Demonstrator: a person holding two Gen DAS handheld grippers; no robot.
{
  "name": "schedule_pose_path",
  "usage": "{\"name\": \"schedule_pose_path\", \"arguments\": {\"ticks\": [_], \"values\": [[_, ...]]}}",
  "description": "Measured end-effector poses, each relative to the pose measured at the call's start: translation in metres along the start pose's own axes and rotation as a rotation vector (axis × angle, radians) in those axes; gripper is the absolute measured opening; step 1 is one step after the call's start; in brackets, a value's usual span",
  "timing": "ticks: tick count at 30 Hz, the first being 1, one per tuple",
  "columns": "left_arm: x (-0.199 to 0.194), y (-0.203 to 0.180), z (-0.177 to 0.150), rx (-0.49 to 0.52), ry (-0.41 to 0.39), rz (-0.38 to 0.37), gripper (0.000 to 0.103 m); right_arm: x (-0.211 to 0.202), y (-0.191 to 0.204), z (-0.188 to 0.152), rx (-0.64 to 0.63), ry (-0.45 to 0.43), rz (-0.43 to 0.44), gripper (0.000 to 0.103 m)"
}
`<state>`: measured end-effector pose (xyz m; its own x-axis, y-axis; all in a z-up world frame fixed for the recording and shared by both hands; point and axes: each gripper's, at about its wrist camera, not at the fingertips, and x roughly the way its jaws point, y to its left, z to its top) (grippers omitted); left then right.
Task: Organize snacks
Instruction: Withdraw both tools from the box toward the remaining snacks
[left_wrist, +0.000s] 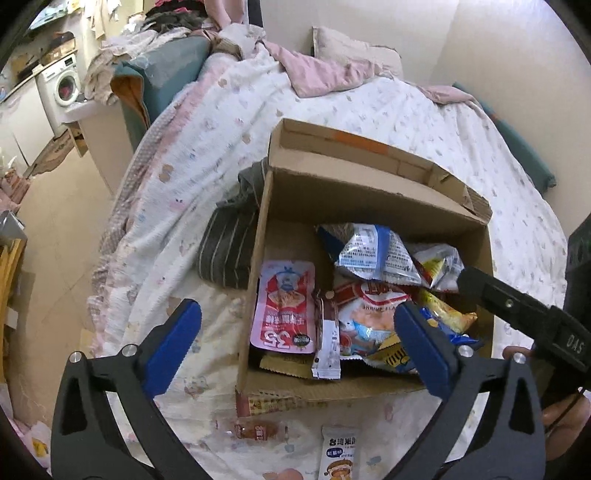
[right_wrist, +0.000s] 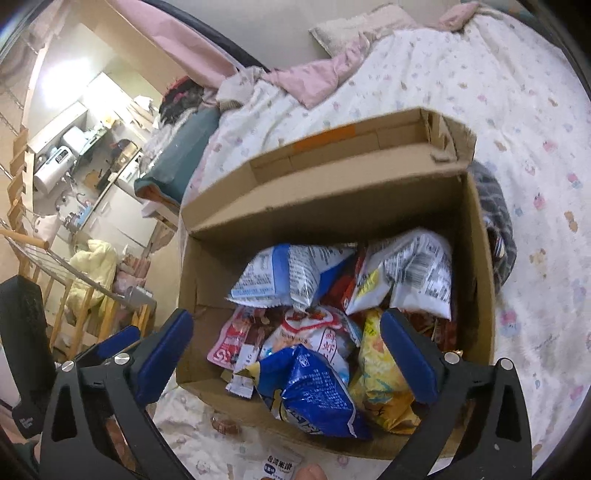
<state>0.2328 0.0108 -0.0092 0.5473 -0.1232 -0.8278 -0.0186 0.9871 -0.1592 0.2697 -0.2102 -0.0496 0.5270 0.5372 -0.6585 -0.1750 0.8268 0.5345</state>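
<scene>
One cardboard box (right_wrist: 332, 192) sits mid-bed (right_wrist: 517, 110), flaps up, holding a heap of snack packets (right_wrist: 317, 332); exact count unclear. Two more packets (left_wrist: 338, 454) lie on the bed at its near edge. Left gripper (left_wrist: 295, 347) and right gripper (right_wrist: 286, 354) both gape wide, empty. One striped cloth (left_wrist: 229, 243) beside the box.

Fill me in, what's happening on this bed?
A person is sorting snacks into a cardboard box that sits on the bed. Both the left hand-held gripper and the right hand-held gripper hover open over the box, holding nothing. The box already holds a pile of packets, including a pink pouch and a blue bag. A white snack bar lies on the bedding outside it.
</scene>
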Motion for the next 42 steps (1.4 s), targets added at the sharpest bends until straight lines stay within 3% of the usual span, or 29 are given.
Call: {"name": "schedule_pose_path", "arguments": {"ticks": [4,10,15,18,23,29,40,42], "values": [[0.0,-0.002,-0.001,0.009,0.013,0.009,0.103,-0.004,-0.001,0.0,0.01,-0.013,-0.003,0.103],[-0.004,-0.012,-0.003,0.064,-0.011,0.1,0.103,-0.016,-0.006,-0.006,0.037,-0.042,-0.026,0.103],[-0.016,-0.011,-0.007,0.033,-0.031,-0.004,0.103,-0.036,-0.006,-0.018,0.045,-0.082,-0.056,0.103],[-0.022,-0.01,-0.01,0.031,-0.058,-0.022,0.103,-0.043,-0.004,-0.024,0.036,-0.094,-0.064,0.103],[-0.022,-0.001,-0.014,-0.011,0.001,-0.061,0.103,-0.053,-0.001,-0.04,0.025,-0.073,-0.087,0.103],[-0.033,0.006,-0.02,-0.009,0.018,-0.055,0.103,-0.064,0.007,-0.06,-0.027,-0.066,-0.143,0.103],[-0.049,0.042,-0.025,-0.052,-0.001,0.0,0.103,-0.064,0.013,-0.112,-0.017,0.066,-0.205,0.103],[-0.051,0.045,-0.03,-0.049,0.01,-0.008,0.103,-0.053,0.015,-0.124,0.005,0.135,-0.199,0.103]]}}
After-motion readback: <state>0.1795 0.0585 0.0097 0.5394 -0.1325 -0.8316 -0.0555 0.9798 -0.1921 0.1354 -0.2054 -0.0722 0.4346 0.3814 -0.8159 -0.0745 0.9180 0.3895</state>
